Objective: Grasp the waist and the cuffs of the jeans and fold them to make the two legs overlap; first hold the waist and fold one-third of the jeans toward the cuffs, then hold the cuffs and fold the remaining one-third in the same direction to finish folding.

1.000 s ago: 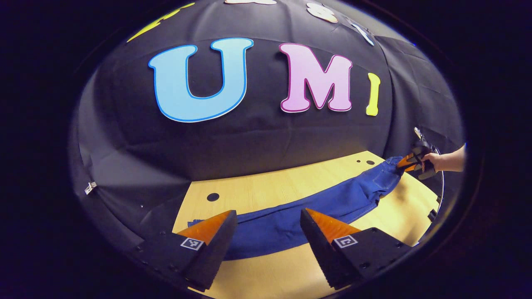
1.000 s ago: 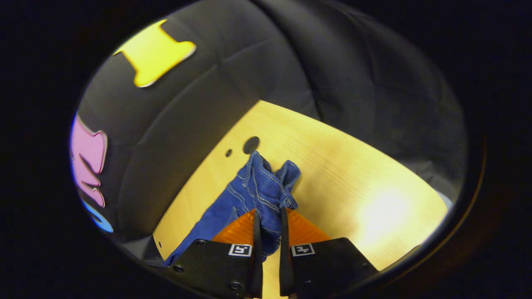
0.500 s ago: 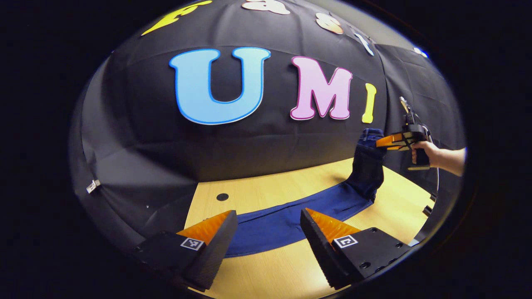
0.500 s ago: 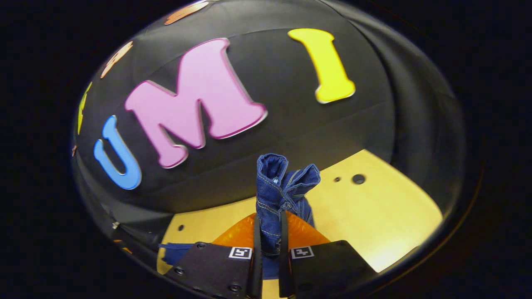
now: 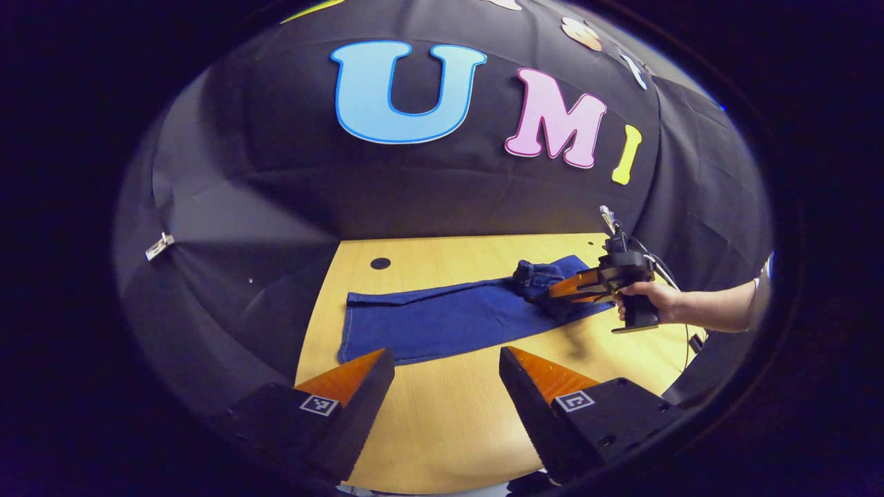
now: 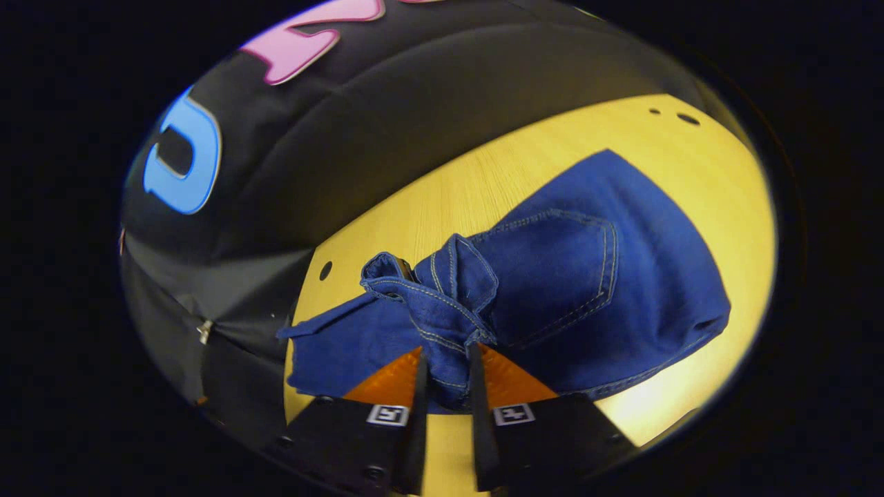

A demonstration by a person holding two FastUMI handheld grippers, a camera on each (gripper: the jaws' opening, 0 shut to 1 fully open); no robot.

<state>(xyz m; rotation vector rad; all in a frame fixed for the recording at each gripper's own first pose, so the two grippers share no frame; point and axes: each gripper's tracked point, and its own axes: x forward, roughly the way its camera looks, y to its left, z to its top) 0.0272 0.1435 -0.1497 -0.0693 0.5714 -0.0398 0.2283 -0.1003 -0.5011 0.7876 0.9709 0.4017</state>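
Blue jeans [image 5: 442, 317] lie lengthwise on the wooden table [image 5: 449, 414], cuffs at the left in the left gripper view. Their waist end [image 6: 442, 310] is doubled back over the legs, a back pocket [image 6: 559, 276] facing up. My right gripper [image 6: 445, 359] is shut on the bunched waistband, low over the jeans. It shows farther off as the right gripper [image 5: 552, 293] held by a hand [image 5: 649, 300]. My left gripper [image 5: 445, 362] hangs open above the bare table in front of the jeans, with nothing between its fingers.
Black cloth walls close in the table at the back and sides. Small dark holes [image 5: 380, 263] dot the tabletop near the far edge. A cable [image 5: 663, 266] trails from the right gripper. Bare wood lies between my left gripper and the jeans.
The right gripper lifted the waist high, then carried it toward the cuffs and lowered it onto the legs. The left gripper drew back from over the jeans, still open.
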